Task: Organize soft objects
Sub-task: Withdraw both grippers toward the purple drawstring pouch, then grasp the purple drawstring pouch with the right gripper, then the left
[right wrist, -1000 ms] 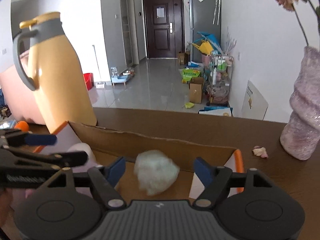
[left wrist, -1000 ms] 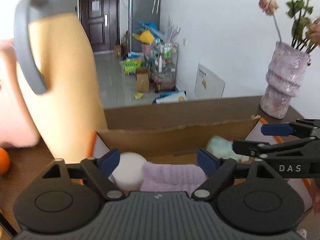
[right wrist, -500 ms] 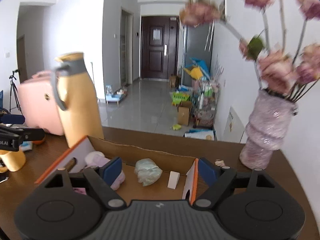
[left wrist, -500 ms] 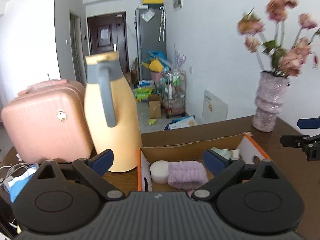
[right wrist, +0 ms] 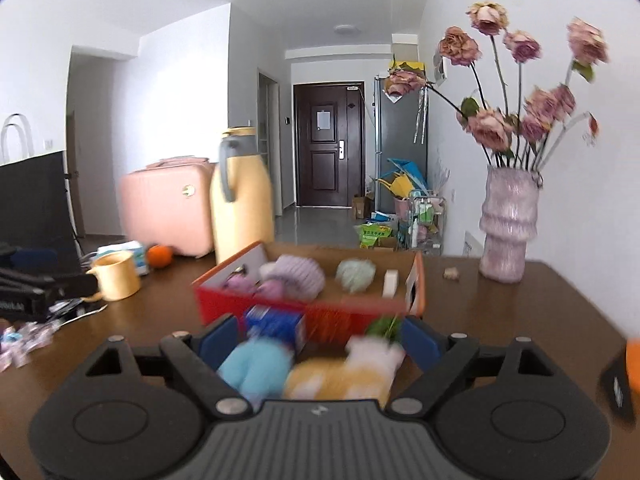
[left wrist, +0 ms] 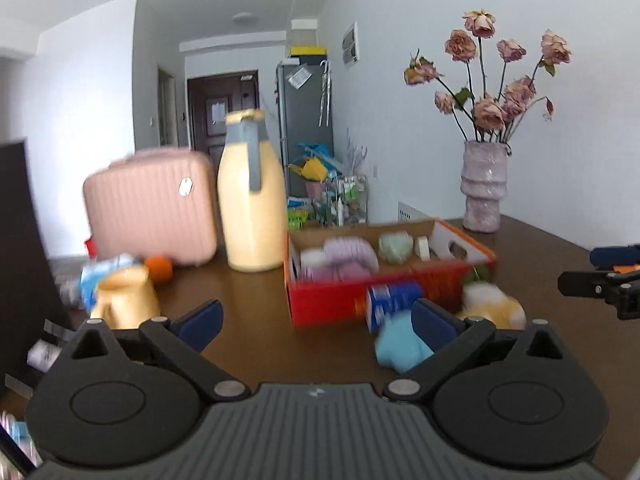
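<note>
Fluffy blue toy (left wrist: 400, 346) lies on the brown table (left wrist: 256, 300) beside the left gripper's (left wrist: 316, 320) right finger, its opening jaws empty. Right view: blue toy (right wrist: 256, 364) and yellow plush (right wrist: 340, 376) lie unpinched between the right gripper's (right wrist: 320, 340) opening jaws, near the cardboard box (right wrist: 224, 304).

I see white walls (right wrist: 500, 60), grey tiled floor (right wrist: 320, 226), dark entry door (right wrist: 329, 146), grey fridge (left wrist: 306, 128), brown table (left wrist: 256, 300), daylight.
</note>
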